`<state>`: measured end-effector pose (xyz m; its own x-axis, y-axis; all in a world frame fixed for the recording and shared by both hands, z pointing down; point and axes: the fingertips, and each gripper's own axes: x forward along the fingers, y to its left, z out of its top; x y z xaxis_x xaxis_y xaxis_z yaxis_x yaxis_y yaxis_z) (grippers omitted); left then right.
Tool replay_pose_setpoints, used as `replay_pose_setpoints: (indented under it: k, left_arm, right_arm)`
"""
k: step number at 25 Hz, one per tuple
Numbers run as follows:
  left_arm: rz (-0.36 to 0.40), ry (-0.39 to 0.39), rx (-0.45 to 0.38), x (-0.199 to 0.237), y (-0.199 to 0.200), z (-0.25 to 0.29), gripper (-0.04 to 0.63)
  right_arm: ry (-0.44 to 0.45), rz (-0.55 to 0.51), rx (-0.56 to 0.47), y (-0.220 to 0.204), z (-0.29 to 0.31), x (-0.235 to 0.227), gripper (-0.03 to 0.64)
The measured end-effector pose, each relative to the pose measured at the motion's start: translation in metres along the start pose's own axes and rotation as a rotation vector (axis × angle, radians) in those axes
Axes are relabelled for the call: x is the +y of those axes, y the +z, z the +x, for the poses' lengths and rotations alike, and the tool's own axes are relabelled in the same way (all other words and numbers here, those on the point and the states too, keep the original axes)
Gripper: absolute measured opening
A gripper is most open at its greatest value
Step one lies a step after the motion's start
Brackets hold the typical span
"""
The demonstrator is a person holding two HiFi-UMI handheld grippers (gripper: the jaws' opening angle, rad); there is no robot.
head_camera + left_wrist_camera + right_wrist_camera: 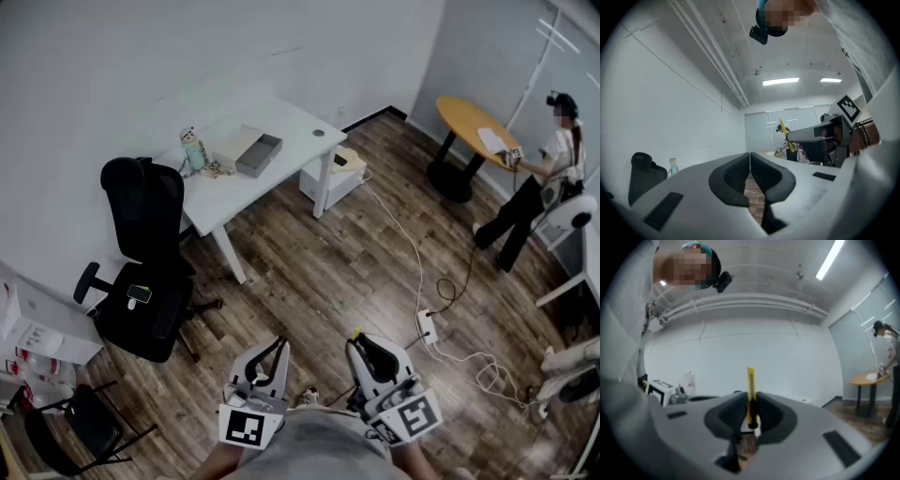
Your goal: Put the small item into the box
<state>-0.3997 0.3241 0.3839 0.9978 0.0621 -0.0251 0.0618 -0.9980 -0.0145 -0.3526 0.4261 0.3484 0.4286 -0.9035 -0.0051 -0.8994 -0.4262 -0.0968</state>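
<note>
My right gripper [357, 340] is shut on a small yellow utility knife [750, 393], which stands upright between the pads and sticks out above them; its yellow tip [355, 331] also shows in the head view. My left gripper [279, 343] is shut with nothing in it, its pads [740, 169] pressed together. Both are held low, close to my body and over the wooden floor. The grey open box [260, 155] lies far ahead on the white table [286, 127], next to a flat beige box [235, 146].
A patterned bottle [192, 150] stands at the table's left end. A black office chair [145, 267] is left of the table. A power strip [427, 325] and white cables cross the floor on the right. A person [544, 183] stands by a round wooden table [473, 120].
</note>
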Motion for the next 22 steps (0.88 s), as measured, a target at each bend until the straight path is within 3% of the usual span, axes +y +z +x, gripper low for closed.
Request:
replay_pose_setpoints:
  k: [11,22]
  left_arm:
    - [0.015,0.068,0.007,-0.022,0.006,-0.025,0.037]
    - [0.034,0.006,-0.041,-0.026,0.023,-0.004,0.037]
  right_arm:
    - [0.009,0.018,-0.04,0.001,-0.029,0.002,0.083]
    - [-0.073,-0.002,-0.068,0.008,-0.044,-0.02,0.083]
